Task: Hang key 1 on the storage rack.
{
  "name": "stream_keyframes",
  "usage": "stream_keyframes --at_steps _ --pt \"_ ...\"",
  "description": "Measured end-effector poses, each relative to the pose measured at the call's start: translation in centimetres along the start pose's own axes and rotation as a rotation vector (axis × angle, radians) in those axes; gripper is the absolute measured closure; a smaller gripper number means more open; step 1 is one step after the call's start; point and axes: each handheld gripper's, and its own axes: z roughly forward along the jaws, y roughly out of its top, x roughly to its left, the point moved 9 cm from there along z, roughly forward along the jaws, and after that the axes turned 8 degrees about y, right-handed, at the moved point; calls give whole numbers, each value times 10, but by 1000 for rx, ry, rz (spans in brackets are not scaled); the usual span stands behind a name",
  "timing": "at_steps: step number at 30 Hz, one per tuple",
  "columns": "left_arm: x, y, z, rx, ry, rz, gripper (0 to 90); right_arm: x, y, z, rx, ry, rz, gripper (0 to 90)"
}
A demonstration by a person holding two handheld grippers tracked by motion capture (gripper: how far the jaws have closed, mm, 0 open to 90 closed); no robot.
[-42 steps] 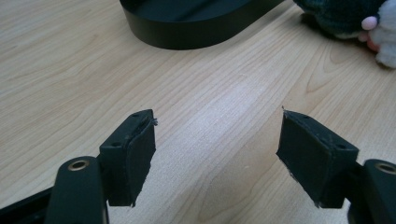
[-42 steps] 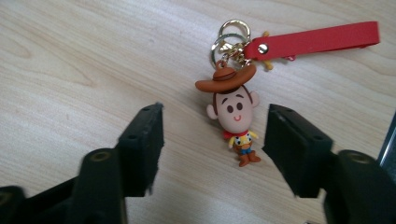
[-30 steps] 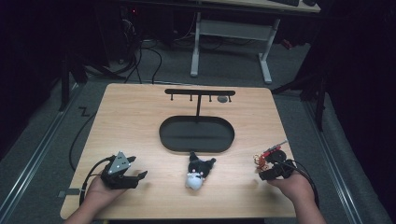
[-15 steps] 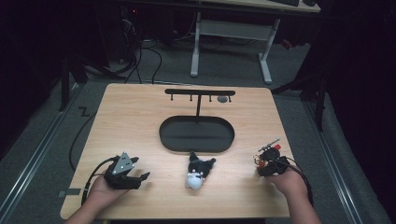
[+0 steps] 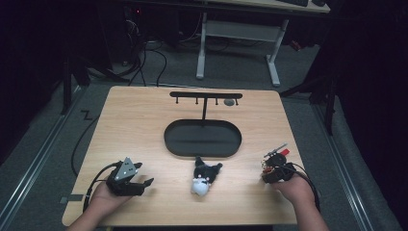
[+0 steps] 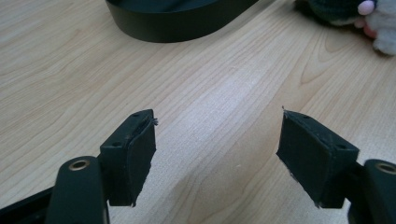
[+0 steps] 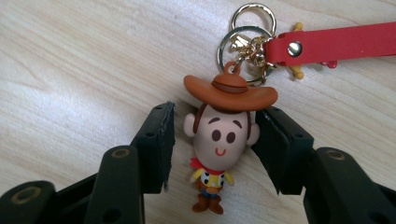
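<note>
Currently: right claw (image 7: pixel 212 140) at 4 o'clock on the surface (image 5: pixel 134 125) — jaws part-open around a cowboy keychain (image 7: pixel 219 140), not yet gripping. Left claw (image 6: pixel 217 154) at 8 o'clock — wide, empty. Plush toy (image 5: pixel 204 177) at 6 o'clock, near the black tray (image 5: pixel 202 138).

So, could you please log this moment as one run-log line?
left gripper: open, empty, over table | right gripper: open, jaws astride cowboy keychain, not clamped | plush toy: before black tray

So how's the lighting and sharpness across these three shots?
High view: lit table, black surroundings, soft detail. Left gripper view: sheen on the wood between the open jaws, plush toy cut off at the corner. Right gripper view: bright and crisp on the cowboy keychain.
</note>
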Motion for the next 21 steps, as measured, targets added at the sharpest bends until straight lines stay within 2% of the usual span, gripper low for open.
stream_keyframes --at_steps 5,9,14,17,21 --pt "0 0 0 1 -1 2 278 1 1 1 -9 34 29 543" --pt "0 0 -1 -1 0 3 278 0 1 0 16 27 30 544" --pt "-1 2 -2 -5 -1 5 278 1 3 1 14 34 46 537" --pt "-1 1 -2 -2 3 12 278 0 4 1 15 29 35 522" --pt "-1 1 -3 -2 4 10 278 1 4 1 10 46 41 551"
